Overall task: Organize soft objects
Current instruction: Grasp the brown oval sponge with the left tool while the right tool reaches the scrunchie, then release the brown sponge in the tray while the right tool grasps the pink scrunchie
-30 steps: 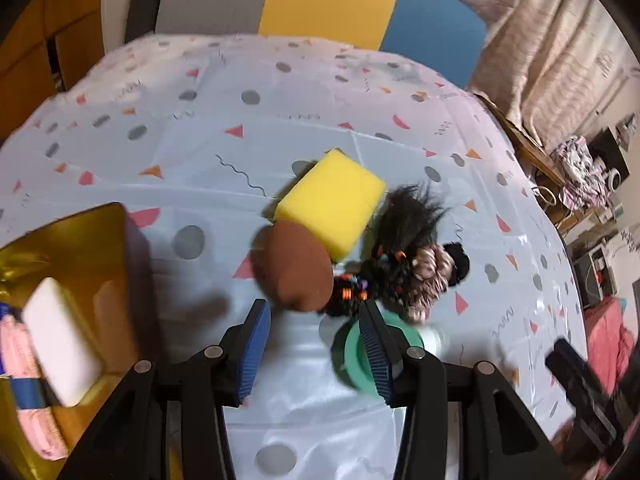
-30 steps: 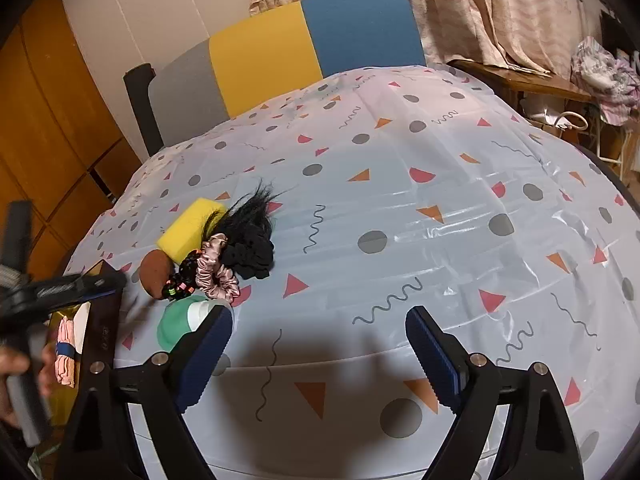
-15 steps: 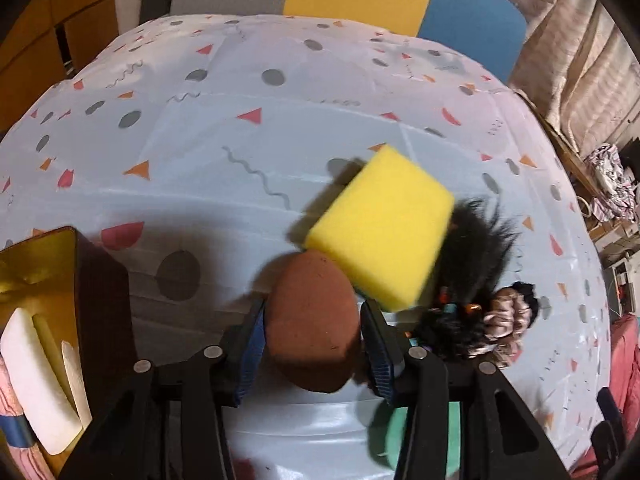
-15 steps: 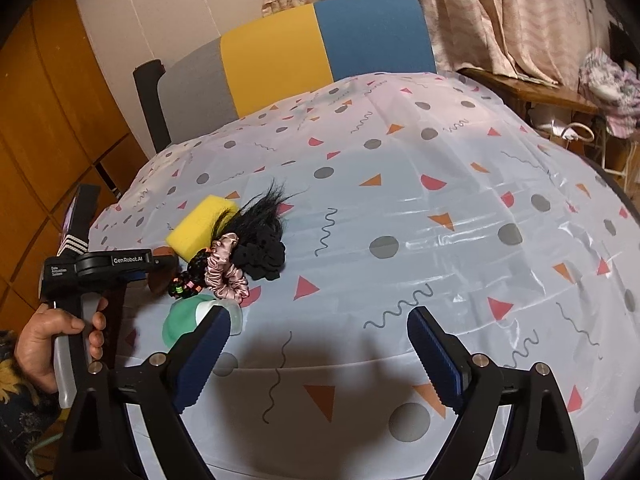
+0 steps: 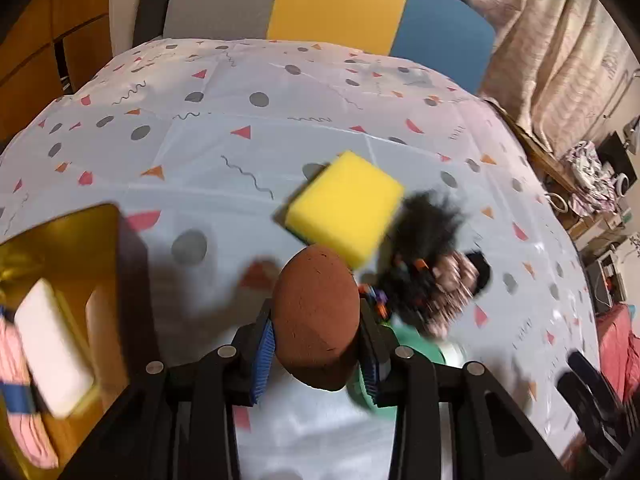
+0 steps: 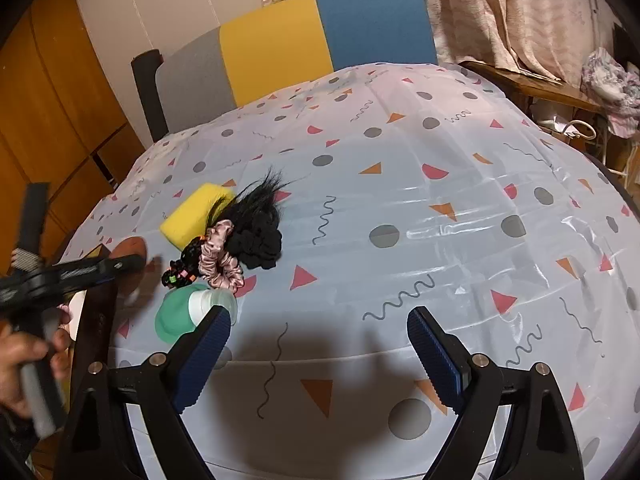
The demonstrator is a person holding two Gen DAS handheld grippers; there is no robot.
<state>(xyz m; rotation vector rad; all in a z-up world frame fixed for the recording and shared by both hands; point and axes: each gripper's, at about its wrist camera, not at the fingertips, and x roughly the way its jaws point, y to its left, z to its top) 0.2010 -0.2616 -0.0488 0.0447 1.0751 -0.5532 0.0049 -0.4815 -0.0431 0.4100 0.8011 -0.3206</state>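
We have the brown egg-shaped sponge between the blue pads of our left gripper, and the jaws are closed on its two sides, so it is held. It sits just in front of the yellow sponge block, and the picture is blurred there, so we cannot tell whether the two touch or whether the brown one is lifted from the tablecloth.

We judge this sponge to be very light and soft. It should give under the pads instead of slipping, and its matt, porous surface looks to offer good friction. It is not fragile. The widest part of the body, where the pads are now, seems the best place to hold it, because the narrow end could squeeze out.

The gold box at the left, which already contains a white block and something pink, is near, and it is probably the place for the sponge.

Our right gripper hangs over the cloth with its jaws wide apart and nothing between them. The hair scrunchies and a green cap-like thing lie on the cloth beside the yellow block.
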